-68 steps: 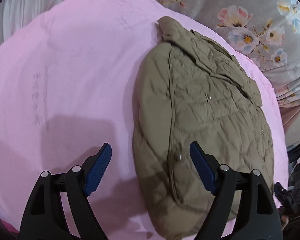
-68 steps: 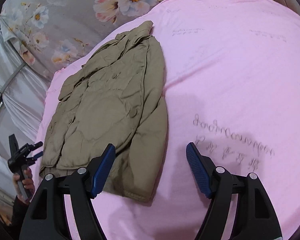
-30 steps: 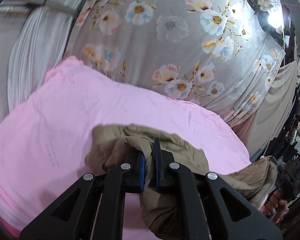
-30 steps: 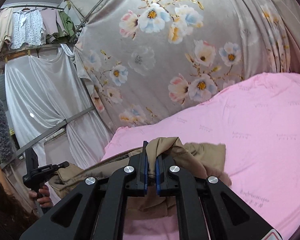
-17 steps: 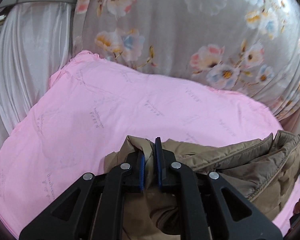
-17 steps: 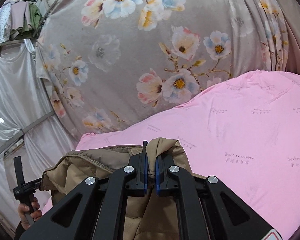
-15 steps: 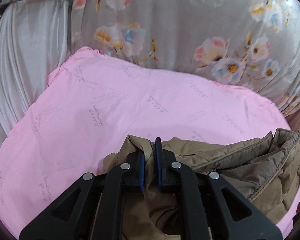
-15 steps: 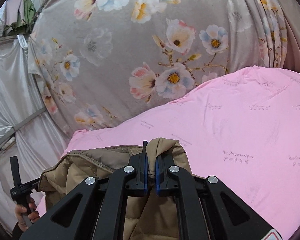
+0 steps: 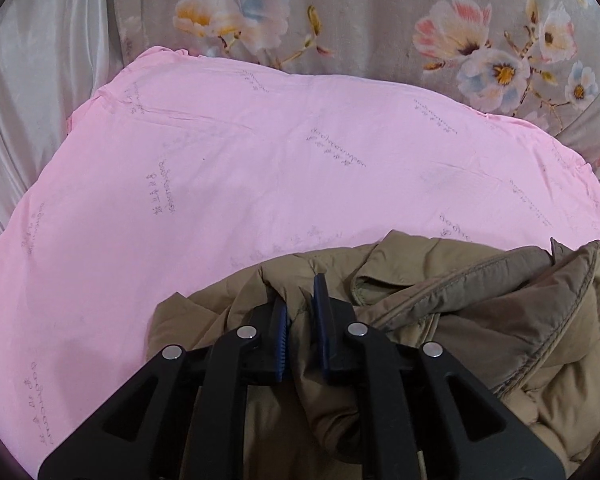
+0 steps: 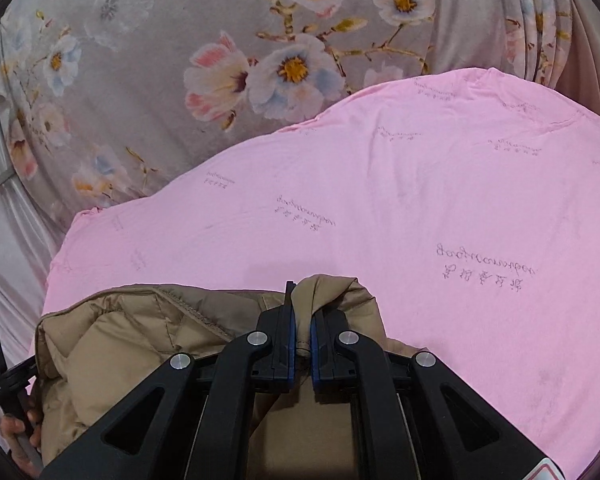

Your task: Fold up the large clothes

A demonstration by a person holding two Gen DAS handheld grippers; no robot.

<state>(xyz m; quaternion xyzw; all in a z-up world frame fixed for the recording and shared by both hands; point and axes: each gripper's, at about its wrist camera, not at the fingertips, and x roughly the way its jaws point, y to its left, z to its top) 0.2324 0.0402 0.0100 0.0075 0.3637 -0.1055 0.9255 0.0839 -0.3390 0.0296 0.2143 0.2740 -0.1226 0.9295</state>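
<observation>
**Both claws pinched on the khaki jacket**

Left gripper has its blue-padded jaws nearly together, a fold of the khaki quilted jacket pinched between them. Most of the jacket bunches to that claw's right and beneath it, with a stitched hem running away rightward. Ahead of the fingertips spreads the pink sheet, printed with faint script, and beyond it a grey floral curtain.

Right gripper is likewise clamped, with a rounded fold of the jacket poking up between the pads. The padded bulk lies to this claw's left. At the far left edge a hand grips a black handle. The pink sheet fills the space ahead and right.
</observation>
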